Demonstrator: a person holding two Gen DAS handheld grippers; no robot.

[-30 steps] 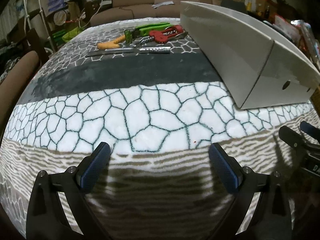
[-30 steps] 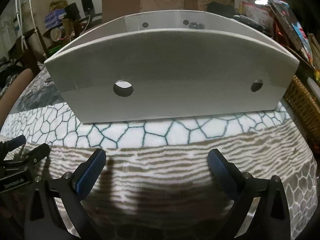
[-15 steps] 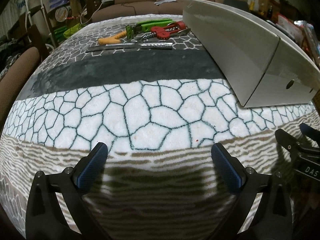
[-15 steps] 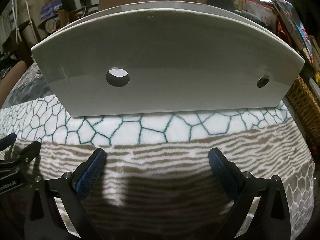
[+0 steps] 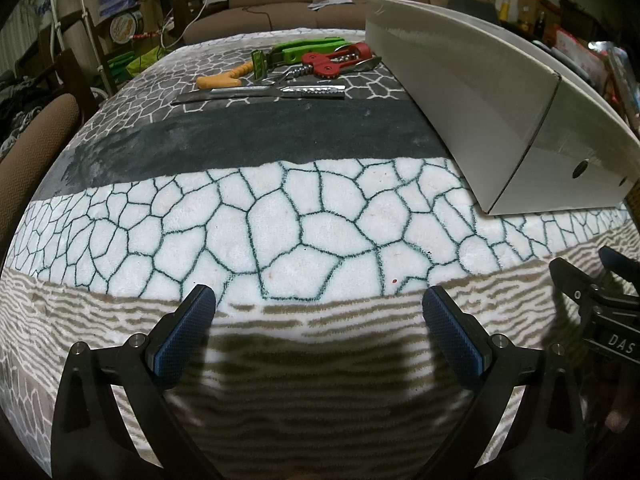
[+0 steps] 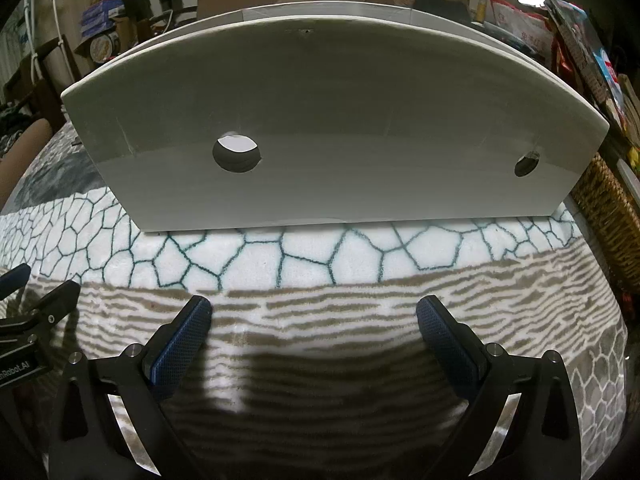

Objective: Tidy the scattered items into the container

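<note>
So I am looking through the left wrist view first. The left gripper [image 5: 318, 312] is hovering low over the blanket [image 5: 280, 216] on the table, jaws spread wide and holding nothing. The scattered things are lying in a cluster at the far side, well apart from me: an orange-handled tool [image 5: 224, 77], a green tool [image 5: 308, 49], a red corkscrew [image 5: 336, 63] and a long knife [image 5: 260, 94] nearest of them. The white box [image 5: 472, 92] is standing to their right, its near corner close to the right gripper [image 5: 600, 280], which is showing at the edge.

Through the right wrist view, I am seeing the right gripper [image 6: 314, 316] facing the box's front wall [image 6: 340, 128] squarely, jaws wide and empty; the inside is hidden from here.

I am judging that nothing is packed yet and the reach is only starting. To do it well, I am planning to carry the left jaws forward across the dark band, line them across the knife's handle, and come down flat so the pads are not snagging the pile.
</note>
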